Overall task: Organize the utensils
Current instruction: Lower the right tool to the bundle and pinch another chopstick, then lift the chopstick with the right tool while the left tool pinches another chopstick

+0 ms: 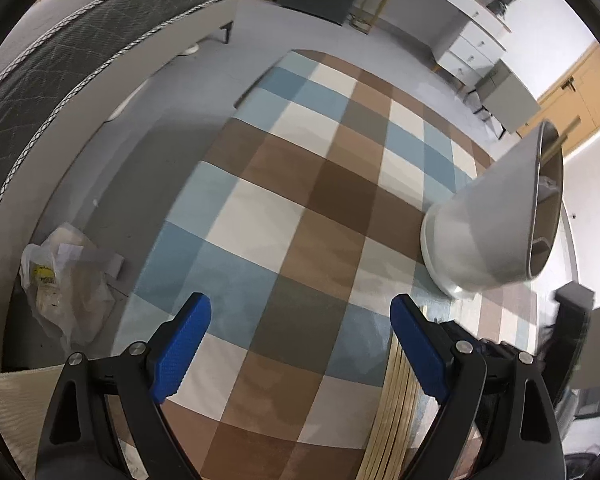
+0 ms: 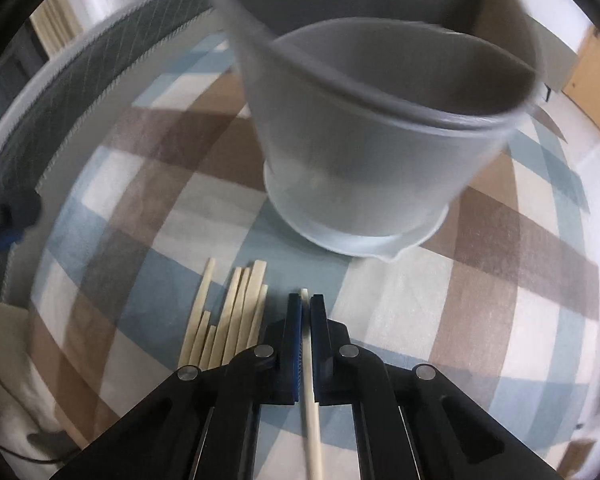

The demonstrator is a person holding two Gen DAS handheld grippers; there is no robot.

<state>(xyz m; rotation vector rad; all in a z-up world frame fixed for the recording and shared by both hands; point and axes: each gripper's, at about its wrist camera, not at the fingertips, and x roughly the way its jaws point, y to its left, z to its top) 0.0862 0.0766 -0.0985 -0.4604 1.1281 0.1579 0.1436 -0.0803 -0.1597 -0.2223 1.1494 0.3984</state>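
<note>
Chopstick (image 2: 309,364) sits clamped in our right gripper (image 2: 306,304), just near of the cup (image 2: 364,160); spare sticks (image 2: 232,312) lie left on the rug (image 2: 440,312). Light, stiff and slim, it may pivot, so we hold mid-shaft. Left gripper (image 1: 300,344) jaws stand apart, empty.

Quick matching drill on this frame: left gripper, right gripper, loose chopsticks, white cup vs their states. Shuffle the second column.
1. left gripper
2. right gripper
3. loose chopsticks
4. white cup

a. lying flat on the checked cloth
b. shut on one chopstick
c. standing upright on the cloth
d. open, nothing between the fingers

Pairs: 1-d, 2-b, 3-a, 4-c
</note>
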